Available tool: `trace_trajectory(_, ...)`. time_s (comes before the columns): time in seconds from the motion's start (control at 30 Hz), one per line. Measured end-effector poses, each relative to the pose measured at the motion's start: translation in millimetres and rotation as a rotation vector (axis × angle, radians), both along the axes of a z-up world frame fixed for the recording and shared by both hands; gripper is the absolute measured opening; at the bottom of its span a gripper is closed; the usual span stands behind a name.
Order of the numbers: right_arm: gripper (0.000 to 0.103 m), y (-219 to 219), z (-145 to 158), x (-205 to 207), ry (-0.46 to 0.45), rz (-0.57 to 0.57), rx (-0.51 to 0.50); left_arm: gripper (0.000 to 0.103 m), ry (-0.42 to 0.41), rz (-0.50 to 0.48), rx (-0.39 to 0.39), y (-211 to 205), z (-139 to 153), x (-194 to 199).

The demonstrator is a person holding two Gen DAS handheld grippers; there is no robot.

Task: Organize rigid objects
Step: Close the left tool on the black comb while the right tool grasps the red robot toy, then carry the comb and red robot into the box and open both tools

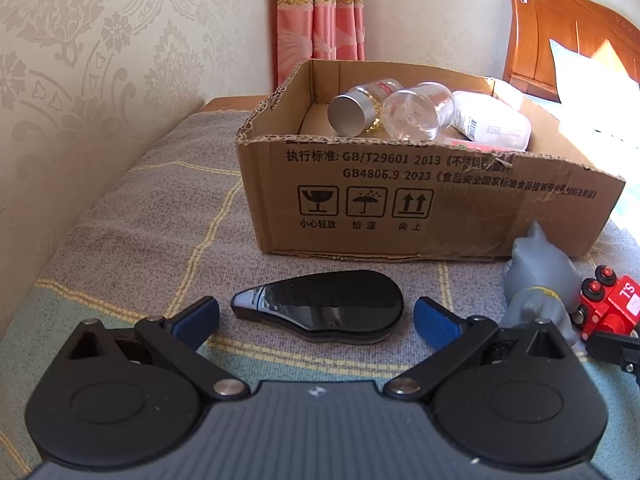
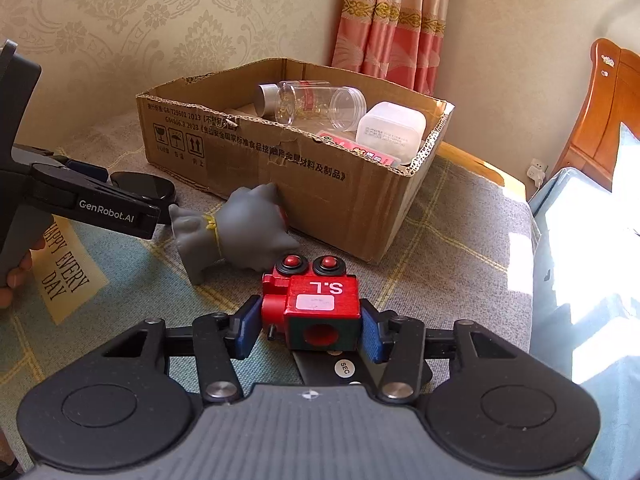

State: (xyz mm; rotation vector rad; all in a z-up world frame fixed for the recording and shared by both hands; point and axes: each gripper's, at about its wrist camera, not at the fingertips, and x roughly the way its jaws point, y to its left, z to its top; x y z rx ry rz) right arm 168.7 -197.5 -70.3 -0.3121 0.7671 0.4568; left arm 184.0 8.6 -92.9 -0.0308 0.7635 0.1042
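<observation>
In the right wrist view a red toy train (image 2: 320, 304) marked "S.L" sits between the blue pads of my right gripper (image 2: 310, 330), which is shut on its sides. A grey cat figure (image 2: 240, 232) lies on its side just beyond it. In the left wrist view my left gripper (image 1: 316, 314) is open, and a glossy black teardrop-shaped object (image 1: 320, 304) lies on the cloth between its fingertips, untouched. The cat figure (image 1: 540, 280) and the train (image 1: 612, 304) show at the right edge there.
An open cardboard box (image 1: 400, 200) stands behind the objects, holding clear bottles (image 1: 416, 116), a silver cap and a white container (image 2: 390, 128). Checked cloth (image 1: 140, 240) covers the surface. Wallpapered wall at left, a curtain behind, a wooden headboard (image 1: 572, 24) at right. A person's hand (image 2: 12, 276) holds the left gripper.
</observation>
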Motion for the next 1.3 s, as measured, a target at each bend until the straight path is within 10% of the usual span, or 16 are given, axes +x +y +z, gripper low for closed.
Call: trace_trajectory(1.3, 0.056, 10, 8, 5, 0.015, -0.073, 0.002, 0.09, 0.043, -0.17, 0.029, 1, 9, 4)
